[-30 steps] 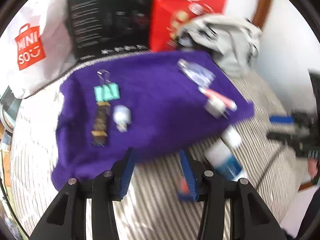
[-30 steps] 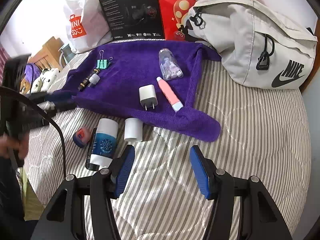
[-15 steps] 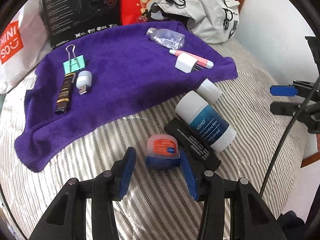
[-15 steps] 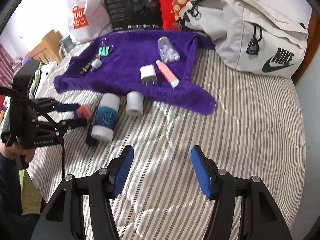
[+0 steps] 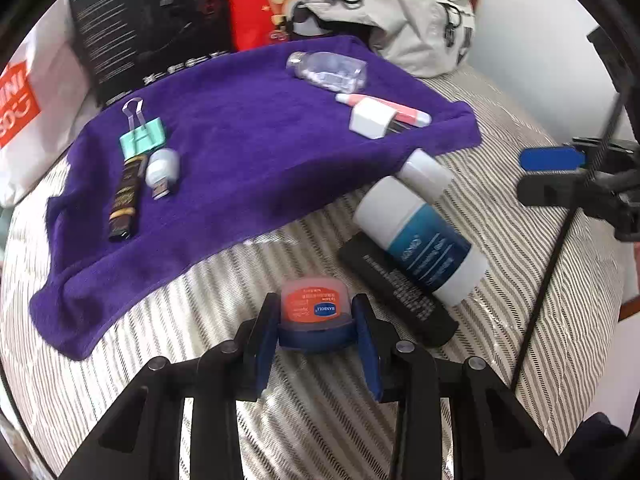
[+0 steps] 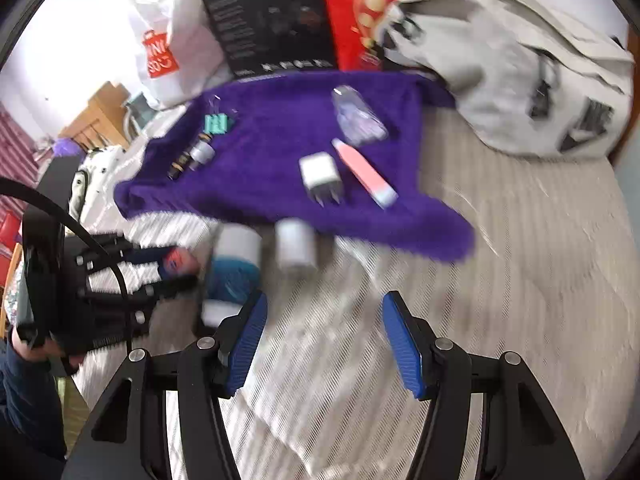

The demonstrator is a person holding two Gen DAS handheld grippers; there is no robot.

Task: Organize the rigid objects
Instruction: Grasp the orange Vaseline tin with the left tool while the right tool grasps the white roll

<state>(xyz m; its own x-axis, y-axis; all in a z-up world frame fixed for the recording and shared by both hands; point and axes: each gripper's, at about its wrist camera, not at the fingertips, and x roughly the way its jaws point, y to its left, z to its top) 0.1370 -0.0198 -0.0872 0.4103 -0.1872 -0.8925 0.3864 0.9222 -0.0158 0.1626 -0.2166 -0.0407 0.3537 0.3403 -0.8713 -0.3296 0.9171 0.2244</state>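
A small orange jar with a blue base [image 5: 314, 306] sits between the fingers of my left gripper [image 5: 316, 302], which is shut on it just above the striped bedcover [image 5: 280, 420]. The right wrist view shows the same jar [image 6: 178, 260], blurred. To its right lie a white and blue bottle [image 5: 420, 240], a black tube [image 5: 400, 292] and a white cap [image 5: 426, 168]. The purple towel [image 5: 248, 152] carries a binder clip [image 5: 143, 136], a USB stick [image 5: 162, 168], a dark tube [image 5: 124, 200], a clear bottle [image 5: 328, 68], a pink tube [image 5: 400, 110] and a white charger [image 5: 370, 118]. My right gripper [image 6: 326, 300] hangs open over the bedcover.
Behind the towel stand a black box [image 5: 148, 20], a red pack [image 5: 260, 0] and a white shopping bag [image 5: 28, 92]. A grey bag [image 5: 400, 12] lies at the back right. A black cable [image 5: 560, 240] crosses the right side.
My left gripper swung from the towel to the jar, moved forward around it and closed on it. The right gripper moved closer to the bottle and towel.
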